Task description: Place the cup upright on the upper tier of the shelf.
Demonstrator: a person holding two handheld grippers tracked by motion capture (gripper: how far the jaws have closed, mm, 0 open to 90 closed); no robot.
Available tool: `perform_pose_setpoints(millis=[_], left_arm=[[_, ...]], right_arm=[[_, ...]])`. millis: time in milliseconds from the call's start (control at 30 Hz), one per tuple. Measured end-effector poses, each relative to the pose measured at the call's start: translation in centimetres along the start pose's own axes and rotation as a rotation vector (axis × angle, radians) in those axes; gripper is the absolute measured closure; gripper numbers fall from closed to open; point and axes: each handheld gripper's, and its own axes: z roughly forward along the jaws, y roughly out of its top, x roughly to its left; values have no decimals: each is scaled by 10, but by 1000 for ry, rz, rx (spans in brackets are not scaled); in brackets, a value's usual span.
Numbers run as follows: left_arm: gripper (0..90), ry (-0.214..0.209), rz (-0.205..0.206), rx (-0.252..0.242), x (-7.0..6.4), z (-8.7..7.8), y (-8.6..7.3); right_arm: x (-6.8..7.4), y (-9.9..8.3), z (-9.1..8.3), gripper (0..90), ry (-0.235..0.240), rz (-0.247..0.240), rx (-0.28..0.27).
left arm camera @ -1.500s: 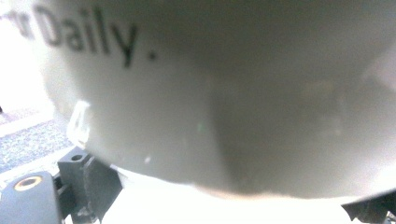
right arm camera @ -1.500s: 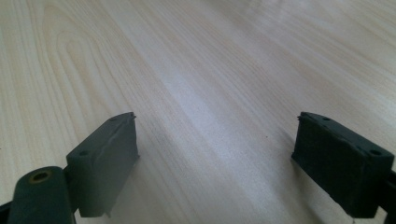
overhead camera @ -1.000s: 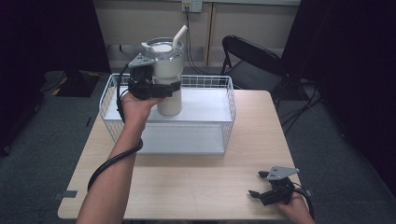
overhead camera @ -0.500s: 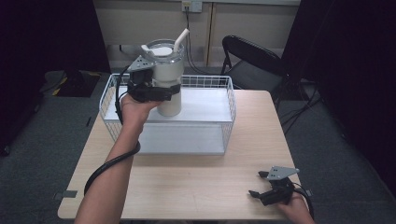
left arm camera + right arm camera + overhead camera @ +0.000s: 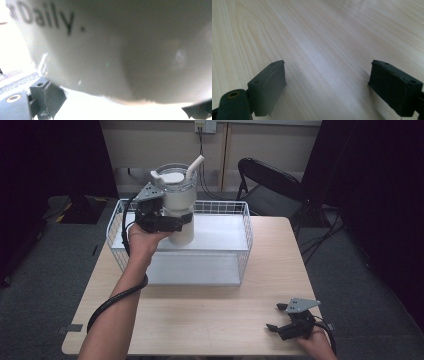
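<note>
A pale wooden table [image 5: 200, 315] with a fine straight grain is set on grey carpet [image 5: 45, 270], before a cream wall and a black folding chair [image 5: 272, 185]. At its far side a white wire basket [image 5: 235, 245] is placed. Above the basket a white lidded tumbler with a straw [image 5: 177, 202] is held upright, clamped between the jaws of the left gripper [image 5: 170, 222]. The right gripper [image 5: 277, 317] is rested at the table's near right corner, its 2 jaws spread wide over bare wood.

wire basket [image 5: 246, 227] walls, open tabletop [image 5: 210, 312] in front
</note>
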Motion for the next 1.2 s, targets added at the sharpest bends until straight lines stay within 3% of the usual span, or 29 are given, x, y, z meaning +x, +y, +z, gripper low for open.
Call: perform_pose_setpoints(millis=[233, 600, 767, 1200], left_arm=[[84, -3, -38, 6, 0, -1, -3], [80, -19, -63, 24, 2, -3, -13], [94, -17, -43, 66, 2, -5, -18], [150, -18, -51, 83, 1, -20, -26]], right_arm=[[0, 0, 0, 130, 0, 0, 0], [0, 0, 0, 130, 0, 0, 0], [0, 0, 0, 130, 0, 0, 0], [0, 0, 0, 130, 0, 0, 0]])
